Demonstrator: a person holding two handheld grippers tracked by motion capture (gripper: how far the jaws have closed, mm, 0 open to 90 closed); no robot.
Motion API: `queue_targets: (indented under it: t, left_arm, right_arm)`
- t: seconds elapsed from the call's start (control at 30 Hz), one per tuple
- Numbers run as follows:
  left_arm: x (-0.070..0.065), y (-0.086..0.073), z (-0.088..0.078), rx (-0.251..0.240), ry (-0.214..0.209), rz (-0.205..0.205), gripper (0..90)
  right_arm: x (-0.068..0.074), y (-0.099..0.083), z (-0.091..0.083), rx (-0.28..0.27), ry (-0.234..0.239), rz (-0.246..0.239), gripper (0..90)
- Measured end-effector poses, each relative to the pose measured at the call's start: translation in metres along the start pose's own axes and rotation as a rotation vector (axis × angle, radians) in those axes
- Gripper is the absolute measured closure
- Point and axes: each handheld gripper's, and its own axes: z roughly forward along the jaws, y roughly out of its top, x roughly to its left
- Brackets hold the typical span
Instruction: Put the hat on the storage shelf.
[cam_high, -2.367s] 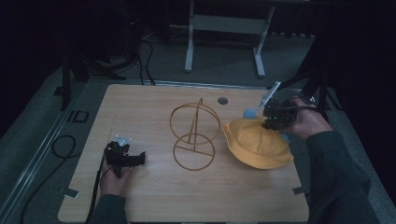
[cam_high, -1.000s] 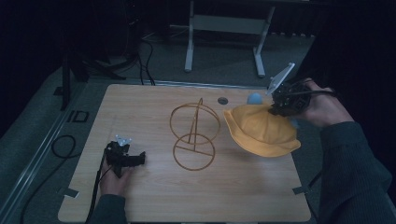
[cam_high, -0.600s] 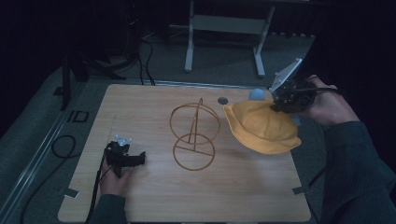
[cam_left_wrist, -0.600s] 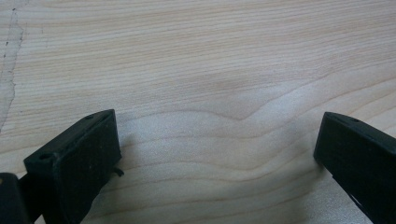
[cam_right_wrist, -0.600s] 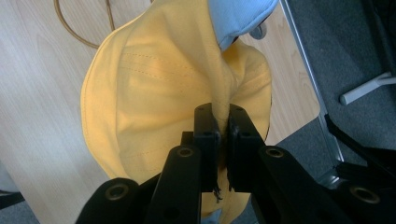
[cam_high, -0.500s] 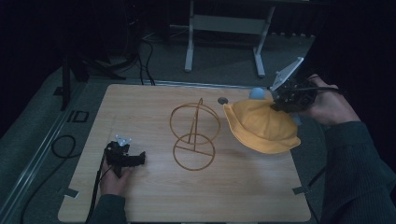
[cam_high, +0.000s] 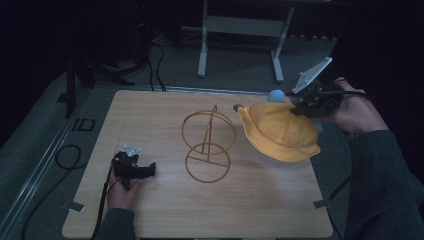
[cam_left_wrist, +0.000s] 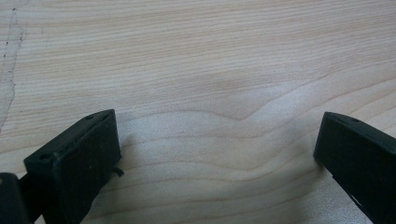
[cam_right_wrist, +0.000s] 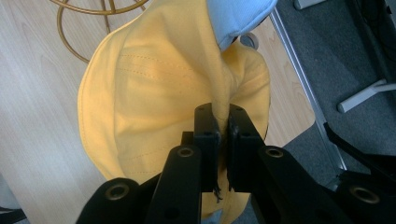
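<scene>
Since 2.4 s ago we have lifted the hat off the table at its right edge, likely to carry it to the wire stand. Our right gripper pinches a fold of it, jaws nearly closed. Our left gripper rests on the table, jaws wide, empty.

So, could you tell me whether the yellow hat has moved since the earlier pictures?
Yes. The yellow hat, pinched in the right gripper, has been lifted and carried toward the table's far edge, beside the wire stand.
</scene>
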Motion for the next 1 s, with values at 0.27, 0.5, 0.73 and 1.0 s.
queue_targets:
  t: [0.27,0.5,0.73,1.0]
  left_arm:
    - [0.0,0.0,0.0,0.0,0.0,0.0,0.4]
    - [0.0,0.0,0.0,0.001,0.0,0.001,0.4]
    - [0.0,0.0,0.0,0.001,0.0,0.001,0.4]
    - [0.0,0.0,0.0,0.001,0.0,0.001,0.4]
  right_arm:
    - [-0.002,0.002,-0.005,-0.047,-0.02,0.006,84.7]
    - [-0.002,0.004,-0.013,-0.118,-0.008,0.017,84.8]
    - [-0.002,0.005,-0.016,-0.159,0.002,0.02,84.8]
    - [0.0,0.009,-0.018,-0.191,0.013,0.018,84.8]
